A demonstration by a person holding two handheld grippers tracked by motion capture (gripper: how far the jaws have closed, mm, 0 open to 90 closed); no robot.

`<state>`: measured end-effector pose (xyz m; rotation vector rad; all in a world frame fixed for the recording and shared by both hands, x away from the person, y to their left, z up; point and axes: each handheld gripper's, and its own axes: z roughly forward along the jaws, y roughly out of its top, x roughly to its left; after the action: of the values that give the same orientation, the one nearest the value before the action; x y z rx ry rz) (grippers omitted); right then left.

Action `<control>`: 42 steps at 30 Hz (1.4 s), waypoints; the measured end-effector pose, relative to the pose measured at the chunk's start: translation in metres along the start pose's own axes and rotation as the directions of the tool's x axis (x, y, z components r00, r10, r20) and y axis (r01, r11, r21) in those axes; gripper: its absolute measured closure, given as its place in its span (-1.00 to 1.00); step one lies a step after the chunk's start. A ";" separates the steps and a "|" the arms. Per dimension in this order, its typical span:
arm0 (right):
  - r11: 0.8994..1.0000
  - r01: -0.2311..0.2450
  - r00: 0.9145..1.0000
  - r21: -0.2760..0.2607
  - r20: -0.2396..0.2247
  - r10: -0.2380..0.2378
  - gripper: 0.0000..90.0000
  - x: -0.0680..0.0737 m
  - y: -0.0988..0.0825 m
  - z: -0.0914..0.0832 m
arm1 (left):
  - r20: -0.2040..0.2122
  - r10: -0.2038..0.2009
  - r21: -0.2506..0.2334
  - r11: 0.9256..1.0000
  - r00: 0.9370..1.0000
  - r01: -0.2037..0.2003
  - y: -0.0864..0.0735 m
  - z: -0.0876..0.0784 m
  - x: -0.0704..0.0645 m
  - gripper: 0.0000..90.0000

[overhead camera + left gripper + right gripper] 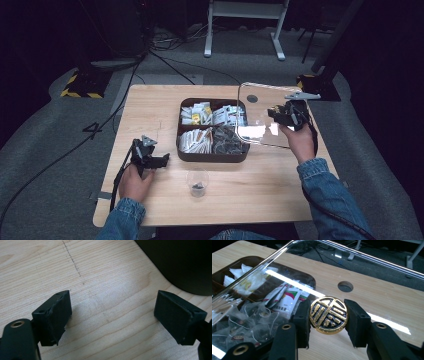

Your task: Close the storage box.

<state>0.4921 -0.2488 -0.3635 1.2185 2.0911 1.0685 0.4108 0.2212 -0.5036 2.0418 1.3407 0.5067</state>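
High view: fixed cam above person's side, looks fwd + down, far off, takes in the whole table [150,105] plus floor beyond.

Left gripper view: cam rides the left gripper [112,317], looks down along its fingers [53,316], v. close to the wood; dark box [180,262] wall sits just beyond the far-side finger, top right of pic.

Right gripper view: cam rides the right gripper [328,320], looks fwd at a low angle past its fingers [358,321], close; clear lid [287,250] ahead, box beyond fingers to one side.

Shared: all 3 views get table wood + the box; high and right gripper views both get the lid and the table hole [345,286].
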 end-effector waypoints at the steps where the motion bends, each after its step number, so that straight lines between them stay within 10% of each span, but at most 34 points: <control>1: 1.000 0.006 1.000 0.001 -0.002 -0.006 0.30 0.002 0.002 0.001 | 0.000 -0.001 0.000 1.000 1.000 0.001 0.000 0.000 0.000 -0.67; 23: 0.997 0.077 0.993 0.011 -0.094 -0.076 0.30 0.072 0.037 0.050 | 0.000 -0.006 0.000 1.000 1.000 0.006 -0.001 -0.001 -0.001 -0.67; 42: 0.998 0.053 0.995 0.032 -0.087 -0.050 0.30 0.102 0.043 0.076 | 0.003 -0.002 0.002 1.000 1.000 0.002 -0.001 -0.001 -0.001 -0.67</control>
<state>0.5194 -0.1180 -0.3740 1.1463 2.2022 1.0839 0.4093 0.2212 -0.5036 2.0414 1.3422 0.5011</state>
